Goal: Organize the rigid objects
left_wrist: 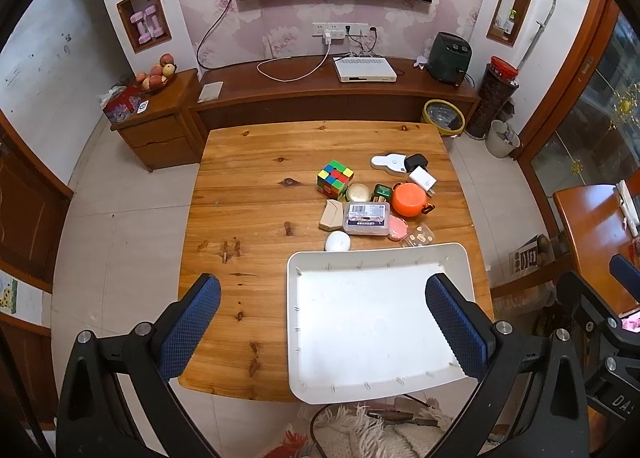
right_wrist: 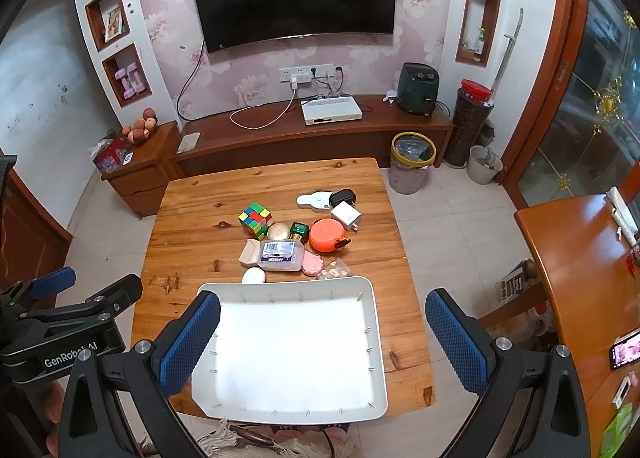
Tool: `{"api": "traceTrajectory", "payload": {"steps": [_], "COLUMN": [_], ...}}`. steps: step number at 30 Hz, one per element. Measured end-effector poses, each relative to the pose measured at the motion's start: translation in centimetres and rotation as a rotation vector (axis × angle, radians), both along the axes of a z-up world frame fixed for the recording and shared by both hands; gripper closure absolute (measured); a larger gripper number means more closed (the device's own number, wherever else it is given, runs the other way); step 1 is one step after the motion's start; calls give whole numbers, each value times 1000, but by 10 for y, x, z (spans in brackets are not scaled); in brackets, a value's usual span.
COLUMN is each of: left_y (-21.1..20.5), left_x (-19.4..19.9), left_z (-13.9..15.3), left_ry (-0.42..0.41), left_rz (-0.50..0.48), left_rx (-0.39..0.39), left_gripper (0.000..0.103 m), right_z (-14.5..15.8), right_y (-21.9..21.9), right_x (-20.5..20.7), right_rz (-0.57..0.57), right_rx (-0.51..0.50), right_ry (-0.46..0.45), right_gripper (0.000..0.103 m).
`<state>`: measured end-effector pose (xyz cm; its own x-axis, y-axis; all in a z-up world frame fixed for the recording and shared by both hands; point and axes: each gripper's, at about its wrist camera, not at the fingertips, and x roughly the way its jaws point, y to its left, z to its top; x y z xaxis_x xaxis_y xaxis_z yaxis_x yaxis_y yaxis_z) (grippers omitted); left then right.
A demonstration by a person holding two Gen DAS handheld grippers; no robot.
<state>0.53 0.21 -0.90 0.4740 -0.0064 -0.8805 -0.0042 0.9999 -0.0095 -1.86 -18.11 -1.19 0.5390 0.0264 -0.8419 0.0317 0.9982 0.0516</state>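
Note:
An empty white tray [left_wrist: 378, 254] [right_wrist: 288, 285] lies at the near edge of the wooden table [left_wrist: 256, 185] [right_wrist: 192, 217]. Just beyond it sits a cluster of small objects: a colour cube [left_wrist: 335, 176] [right_wrist: 255, 219], an orange round container [left_wrist: 409, 199] [right_wrist: 326, 234], a clear labelled box [left_wrist: 366, 218] [right_wrist: 280, 255], a white charger [left_wrist: 422, 178] [right_wrist: 345, 214], a white pebble-shaped item [left_wrist: 338, 241] [right_wrist: 253, 276]. My left gripper [left_wrist: 324, 326] hovers open above the tray's left side. My right gripper [right_wrist: 323, 338] hovers open over the tray. Both hold nothing.
A TV cabinet [left_wrist: 332, 89] runs along the far wall behind the table. A yellow-rimmed bin [right_wrist: 412, 161] stands on the floor at the table's far right corner. An orange side table [right_wrist: 584, 258] stands to the right. A fringed rug [left_wrist: 372, 426] lies below the near edge.

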Motion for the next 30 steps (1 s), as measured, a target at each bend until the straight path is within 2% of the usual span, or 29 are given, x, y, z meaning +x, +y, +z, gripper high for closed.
{"api": "traceTrajectory", "payload": {"steps": [30], "left_y": [-1], "left_x": [-4], "left_z": [-4], "left_ry": [17], "left_rz": [-8], "left_rx": [2], "left_gripper": [1], "right_z": [3], "right_y": [1], "right_x": [-4], "right_rz": [19], "right_rx": [-5], "right_ry": [-2], "right_gripper": [0]}}
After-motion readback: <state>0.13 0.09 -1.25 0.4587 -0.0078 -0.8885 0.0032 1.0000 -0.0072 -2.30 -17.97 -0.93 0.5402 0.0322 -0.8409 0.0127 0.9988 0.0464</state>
